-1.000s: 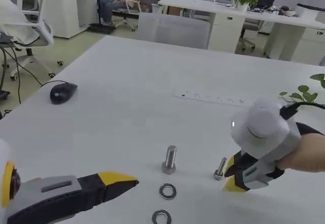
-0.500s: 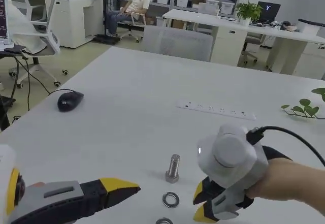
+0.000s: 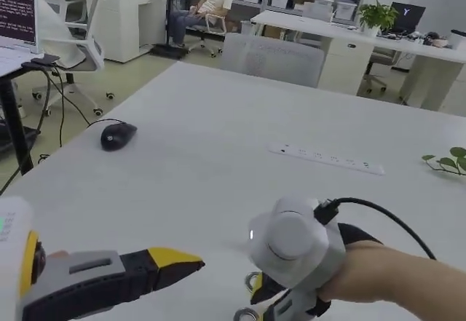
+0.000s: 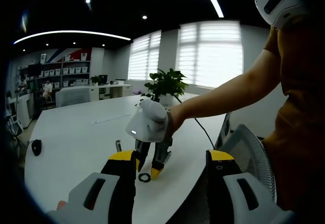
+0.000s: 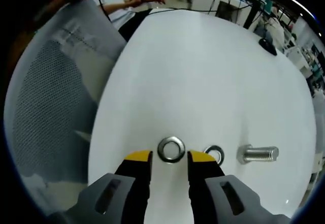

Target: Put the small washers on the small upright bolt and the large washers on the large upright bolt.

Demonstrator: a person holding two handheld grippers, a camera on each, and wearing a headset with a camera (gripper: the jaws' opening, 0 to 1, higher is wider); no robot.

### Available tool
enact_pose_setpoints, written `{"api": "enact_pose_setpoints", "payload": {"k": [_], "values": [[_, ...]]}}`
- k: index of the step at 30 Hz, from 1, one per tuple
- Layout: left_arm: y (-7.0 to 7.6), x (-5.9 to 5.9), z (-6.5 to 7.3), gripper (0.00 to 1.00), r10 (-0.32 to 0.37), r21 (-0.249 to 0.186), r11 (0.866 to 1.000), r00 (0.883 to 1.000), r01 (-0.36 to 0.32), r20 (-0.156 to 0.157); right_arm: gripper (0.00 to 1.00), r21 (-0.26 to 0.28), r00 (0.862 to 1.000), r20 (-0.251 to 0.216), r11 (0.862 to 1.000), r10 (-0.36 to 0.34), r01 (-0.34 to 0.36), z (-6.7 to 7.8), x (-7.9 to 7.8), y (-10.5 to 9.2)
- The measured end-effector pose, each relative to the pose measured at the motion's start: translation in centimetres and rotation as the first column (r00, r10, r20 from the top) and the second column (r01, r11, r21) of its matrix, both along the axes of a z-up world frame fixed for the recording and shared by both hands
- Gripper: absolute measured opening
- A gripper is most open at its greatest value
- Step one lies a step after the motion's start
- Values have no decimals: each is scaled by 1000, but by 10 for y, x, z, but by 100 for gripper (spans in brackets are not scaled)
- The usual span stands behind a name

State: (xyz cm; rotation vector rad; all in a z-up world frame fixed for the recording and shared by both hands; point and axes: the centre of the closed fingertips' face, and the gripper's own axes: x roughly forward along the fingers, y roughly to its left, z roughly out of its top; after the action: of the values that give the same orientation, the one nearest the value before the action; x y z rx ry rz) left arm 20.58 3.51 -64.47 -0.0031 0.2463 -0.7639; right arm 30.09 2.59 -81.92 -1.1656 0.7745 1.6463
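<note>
Over the white tabletop (image 3: pixel 218 139) the left tongs (image 4: pixel 171 158) hang spread wide and empty, the right tongs (image 5: pixel 170 157) point down, released, near an upright bolt (image 5: pixel 258 154), with one washer (image 5: pixel 214 154) beside it and a second washer (image 5: pixel 171 149) lying flat between their tips.

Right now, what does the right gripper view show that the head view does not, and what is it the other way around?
Right gripper view: two washers flat on the table, one just ahead of the right gripper's open jaws, the other beside it, then a bolt.
Head view: a power strip, plant leaves and the left gripper low at the left; here the right gripper's body covers most of that hardware.
Both: the white table and the mouse.
</note>
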Motion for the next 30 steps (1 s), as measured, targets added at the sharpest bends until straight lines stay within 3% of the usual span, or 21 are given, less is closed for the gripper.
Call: {"api": "enact_pose_setpoints", "payload": {"k": [5, 8, 30], "values": [[1, 2, 1, 54, 1, 1, 1000, 1000, -1, 5, 31, -13, 1000, -12, 1000, 1, -2, -8, -3, -1], [2, 4, 0, 54, 1, 5, 1000, 1000, -1, -1, 31, 4, 1000, -20, 1000, -7, 7, -6, -4, 3], [1, 5, 0, 55, 1, -1, 1000, 1000, -1, -3, 30, -4, 999, -16, 999, -36, 36, -6, -4, 0]]}}
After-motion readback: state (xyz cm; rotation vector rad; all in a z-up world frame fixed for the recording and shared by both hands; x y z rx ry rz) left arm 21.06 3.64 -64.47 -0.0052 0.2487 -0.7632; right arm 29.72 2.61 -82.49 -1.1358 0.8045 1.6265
